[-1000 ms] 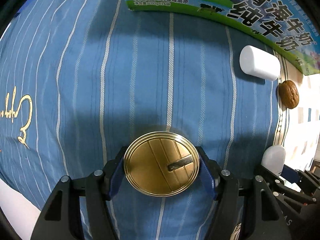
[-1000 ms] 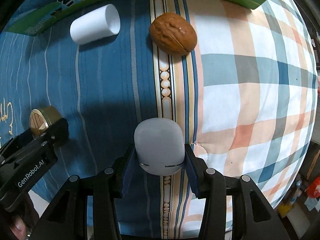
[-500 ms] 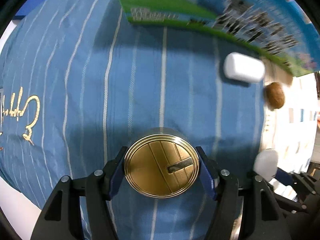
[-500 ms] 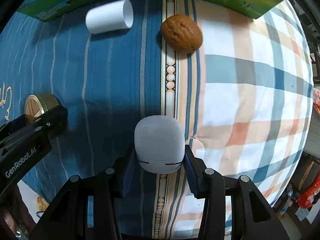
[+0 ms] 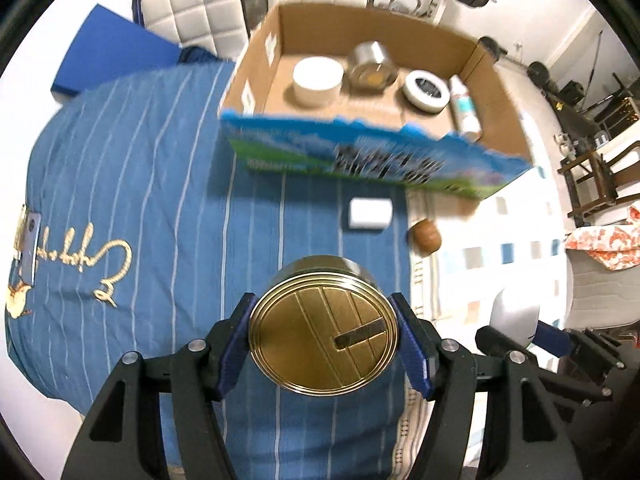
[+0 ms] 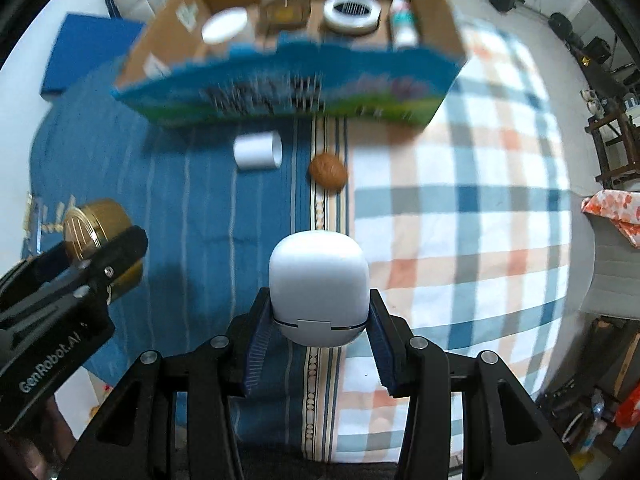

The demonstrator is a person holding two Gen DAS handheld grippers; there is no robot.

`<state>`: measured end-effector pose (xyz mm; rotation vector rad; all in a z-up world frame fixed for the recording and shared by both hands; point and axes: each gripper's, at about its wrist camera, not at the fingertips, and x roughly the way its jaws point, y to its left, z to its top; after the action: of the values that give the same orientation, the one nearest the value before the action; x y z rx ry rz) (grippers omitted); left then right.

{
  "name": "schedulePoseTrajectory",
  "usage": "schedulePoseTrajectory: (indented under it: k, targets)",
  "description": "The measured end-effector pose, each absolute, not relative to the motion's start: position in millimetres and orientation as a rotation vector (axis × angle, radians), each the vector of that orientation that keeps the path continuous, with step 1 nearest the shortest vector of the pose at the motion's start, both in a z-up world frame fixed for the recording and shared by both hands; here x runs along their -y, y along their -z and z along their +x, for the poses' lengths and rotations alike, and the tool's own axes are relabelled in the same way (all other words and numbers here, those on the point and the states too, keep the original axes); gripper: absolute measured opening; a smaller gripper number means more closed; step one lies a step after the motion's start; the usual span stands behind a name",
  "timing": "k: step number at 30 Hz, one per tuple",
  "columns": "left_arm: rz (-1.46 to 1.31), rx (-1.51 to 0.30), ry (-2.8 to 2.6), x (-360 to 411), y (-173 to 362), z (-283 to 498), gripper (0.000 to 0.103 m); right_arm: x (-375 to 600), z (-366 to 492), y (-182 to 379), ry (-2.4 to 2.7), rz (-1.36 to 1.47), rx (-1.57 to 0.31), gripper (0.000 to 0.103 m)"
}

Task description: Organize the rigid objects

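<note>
My left gripper (image 5: 323, 340) is shut on a round gold tin (image 5: 324, 330), held well above the blue striped bedcover (image 5: 140, 184). The same gold tin (image 6: 94, 224) shows at the left of the right wrist view, in the left gripper's fingers (image 6: 120, 246). My right gripper (image 6: 318, 320) is shut on a white rounded case (image 6: 319, 284), also lifted off the bed; the case (image 5: 514, 314) appears at the right edge of the left wrist view. A white cylinder (image 6: 258, 151) and a walnut (image 6: 328, 171) lie on the bedcover in front of a cardboard box (image 6: 432, 8).
The open cardboard box (image 5: 500, 92), with a blue and green printed front, holds a white jar (image 5: 317, 80), a metal tin (image 5: 372, 66), a tape roll (image 5: 426, 90) and a small bottle (image 5: 464, 106). A plaid quilt (image 6: 460, 200) covers the bed's right half. Chairs and furniture stand beyond.
Both grippers rose with their objects and tilted up. The bed has dropped away, the box's inside has come into view, and the cylinder and walnut look smaller.
</note>
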<state>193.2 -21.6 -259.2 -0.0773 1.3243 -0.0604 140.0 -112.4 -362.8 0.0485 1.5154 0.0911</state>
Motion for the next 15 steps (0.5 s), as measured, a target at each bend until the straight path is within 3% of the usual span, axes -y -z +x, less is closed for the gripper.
schedulePoseTrajectory:
  k: [14, 15]
  targets:
    - [-0.054, -1.165, 0.121, 40, 160, 177, 0.062, 157, 147, 235, -0.116, 0.13, -1.329, 0.048]
    - [-0.055, -1.161, 0.124, 40, 157, 176, 0.048, 159, 146, 232, -0.116, 0.131, -1.32, 0.048]
